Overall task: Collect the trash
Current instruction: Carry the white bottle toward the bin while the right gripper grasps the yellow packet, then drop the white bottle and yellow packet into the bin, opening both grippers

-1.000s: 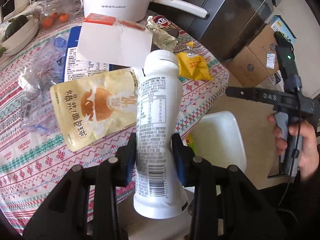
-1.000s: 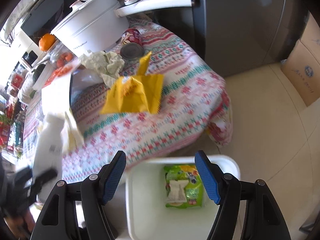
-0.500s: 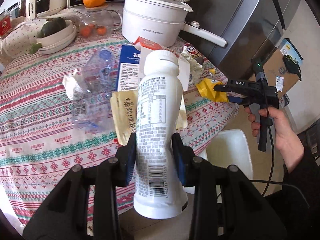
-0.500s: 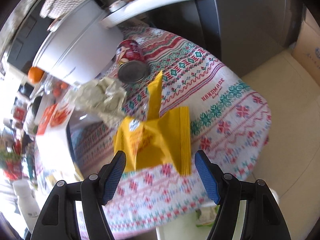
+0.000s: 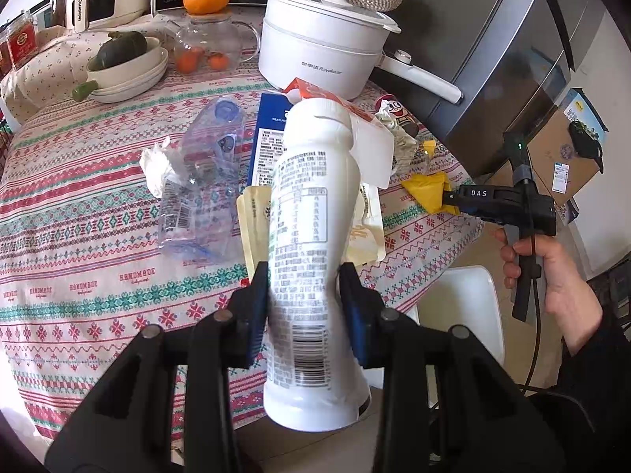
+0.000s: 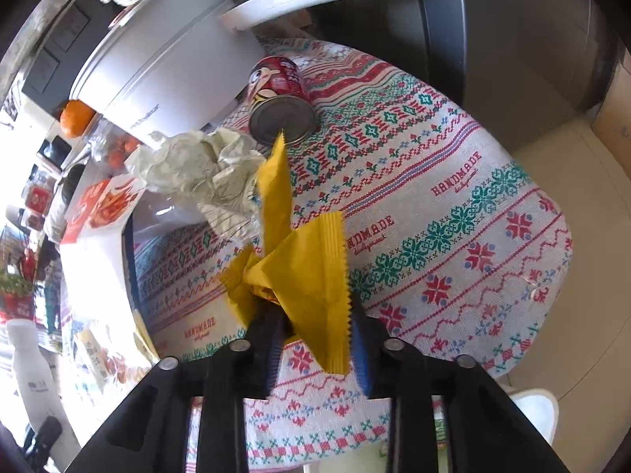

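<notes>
Right gripper (image 6: 315, 339) around yellow wrapper (image 6: 303, 276)

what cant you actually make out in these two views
- White bin: contents hidden in the left wrist view behind the white bottle and left gripper.
- Yellow wrapper: print unreadable, crumpled in the right gripper.
- Beige pouch: mostly hidden behind the bottle.
</notes>
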{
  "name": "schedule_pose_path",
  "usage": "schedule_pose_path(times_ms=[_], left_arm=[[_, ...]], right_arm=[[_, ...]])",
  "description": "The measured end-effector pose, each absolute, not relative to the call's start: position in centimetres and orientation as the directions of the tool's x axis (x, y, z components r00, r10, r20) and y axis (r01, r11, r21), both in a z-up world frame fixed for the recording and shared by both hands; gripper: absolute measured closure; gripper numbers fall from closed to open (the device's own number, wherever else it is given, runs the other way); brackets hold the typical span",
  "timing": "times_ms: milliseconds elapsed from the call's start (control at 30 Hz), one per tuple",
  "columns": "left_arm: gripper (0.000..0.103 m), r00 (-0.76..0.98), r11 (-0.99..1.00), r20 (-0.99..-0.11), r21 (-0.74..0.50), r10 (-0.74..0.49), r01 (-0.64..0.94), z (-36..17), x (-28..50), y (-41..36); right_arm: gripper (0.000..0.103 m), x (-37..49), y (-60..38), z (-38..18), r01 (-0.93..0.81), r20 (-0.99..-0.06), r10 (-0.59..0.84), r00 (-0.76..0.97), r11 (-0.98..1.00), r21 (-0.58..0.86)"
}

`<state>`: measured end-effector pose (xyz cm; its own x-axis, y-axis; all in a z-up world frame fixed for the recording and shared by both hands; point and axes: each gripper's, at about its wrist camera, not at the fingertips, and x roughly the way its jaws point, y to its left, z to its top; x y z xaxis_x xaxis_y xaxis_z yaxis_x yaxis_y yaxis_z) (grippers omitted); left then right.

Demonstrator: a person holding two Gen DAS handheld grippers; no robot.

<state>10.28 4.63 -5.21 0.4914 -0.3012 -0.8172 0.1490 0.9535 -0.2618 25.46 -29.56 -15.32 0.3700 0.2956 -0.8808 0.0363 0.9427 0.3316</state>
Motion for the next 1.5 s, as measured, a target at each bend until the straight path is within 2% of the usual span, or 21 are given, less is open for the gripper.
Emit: schedule_pose_path(times_ms=[367,800,1167,1500], left_arm=[[0.066,0.487,0.936,-0.800,-0.288,-0.351,0.201,-4.4,9.1,3.2],[0.066,0.418,0.890,-0.807,-0.268,-0.417,0.370,-4.5,6.5,-2.9],[0.066,0.200,0.782,-0.867,-0.285,-0.457,0.554,-8.3,3.7,-13.2],[0.066,0.129,0.785,-0.923,-0.227,-0.362,0.577,-13.6,4.6,-18.8]], right_arm=[[0.079,22.0,-31.3,-11.0,-0.056,-0.848,0.328,0.417,0.940,0.336],[0.079,14.1,-35.1,-7.3,-0.118,-0.849,0.311,0.427,0.950,0.289],[0.079,9.7,-39.8,-10.4,-0.070,-0.899,0.255,0.355,0.967,0.246],[0.079,8.9,-41.5,-14.0,-0.045,-0.944,0.198,0.265,0.980,0.193]])
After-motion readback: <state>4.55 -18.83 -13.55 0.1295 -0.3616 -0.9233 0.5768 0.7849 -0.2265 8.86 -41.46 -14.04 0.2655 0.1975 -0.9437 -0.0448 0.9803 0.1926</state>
